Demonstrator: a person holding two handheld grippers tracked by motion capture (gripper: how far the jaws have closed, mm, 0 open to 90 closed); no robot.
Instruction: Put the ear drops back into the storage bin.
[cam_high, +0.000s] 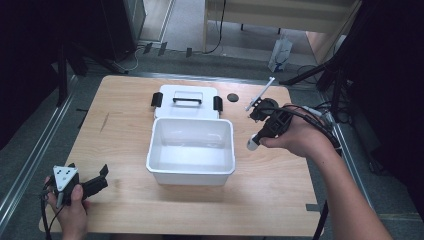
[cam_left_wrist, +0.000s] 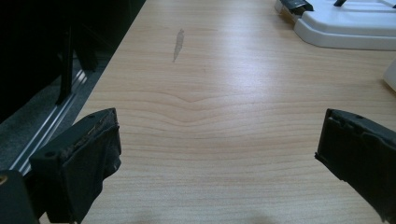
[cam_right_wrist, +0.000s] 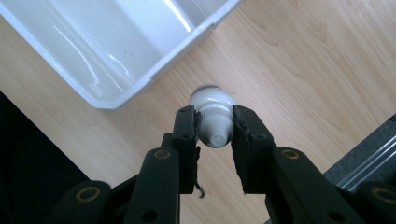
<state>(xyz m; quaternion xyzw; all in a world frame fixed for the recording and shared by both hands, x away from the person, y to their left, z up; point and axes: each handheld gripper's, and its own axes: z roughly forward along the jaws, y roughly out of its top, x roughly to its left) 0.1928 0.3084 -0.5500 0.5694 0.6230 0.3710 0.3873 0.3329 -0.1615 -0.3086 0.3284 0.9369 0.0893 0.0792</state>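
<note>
Overall, one white bottle (cam_right_wrist: 212, 119) pinched in right claw (cam_right_wrist: 215, 126); left claw (cam_left_wrist: 219, 158) wide, empty.

Left gripper (cam_high: 102, 176): black body, grey three-cornered plate with dark dots on top, worn black jaws. Right gripper (cam_right_wrist: 215, 135): black linkage arms, brass-coloured pivot screws, black cable trailing. Forearms bare.

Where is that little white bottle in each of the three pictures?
High view: bottle right of the white bin, held in the right hand-held gripper.
Left gripper view: not in it.
Right gripper view: center, between the jaws, above the table.
Shared landmark: the bin, whose corner is upper left there.
</note>
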